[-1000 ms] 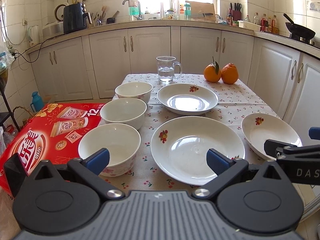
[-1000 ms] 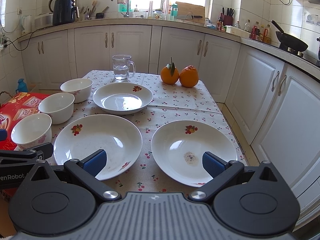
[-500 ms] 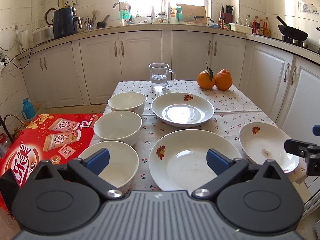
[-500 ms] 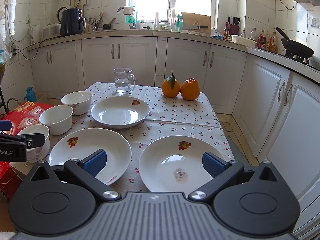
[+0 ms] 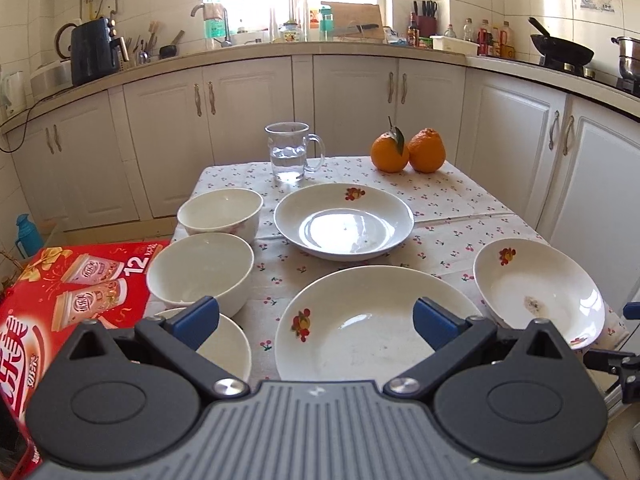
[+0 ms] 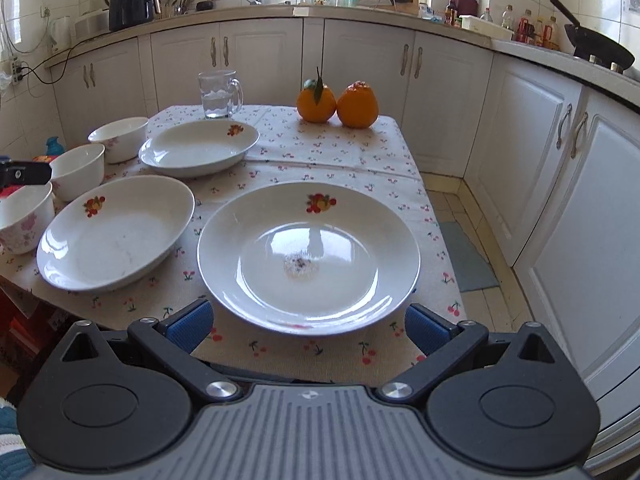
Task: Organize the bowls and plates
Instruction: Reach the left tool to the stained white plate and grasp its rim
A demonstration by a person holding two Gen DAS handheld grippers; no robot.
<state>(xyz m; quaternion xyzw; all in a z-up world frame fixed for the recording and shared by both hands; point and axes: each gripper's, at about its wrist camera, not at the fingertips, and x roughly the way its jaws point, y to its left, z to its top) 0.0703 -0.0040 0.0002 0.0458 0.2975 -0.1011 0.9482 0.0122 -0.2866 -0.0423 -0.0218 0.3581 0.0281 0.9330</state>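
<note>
Our kitchen worktop point(image 6: 328, 152) fills mid-frame, its three plates point(image 6: 308, 252) spread singly lower centre and three bowls point(image 5: 200, 268) lined up at left, likely awaiting stacking. We hold both the right gripper point(image 6: 308, 330) and left gripper point(image 5: 316, 320) with jaws wide and empty, lower frame, presumably ready to take a rim.

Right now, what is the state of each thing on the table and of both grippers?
Left gripper: open, holding nothing.
Right gripper: open, holding nothing.
Three plates: upright, unstacked.
Nearest right plate: small stain in its middle.
Three bowls: upright, in a row, unstacked.
Glass mug: upright, part full of water.
</note>
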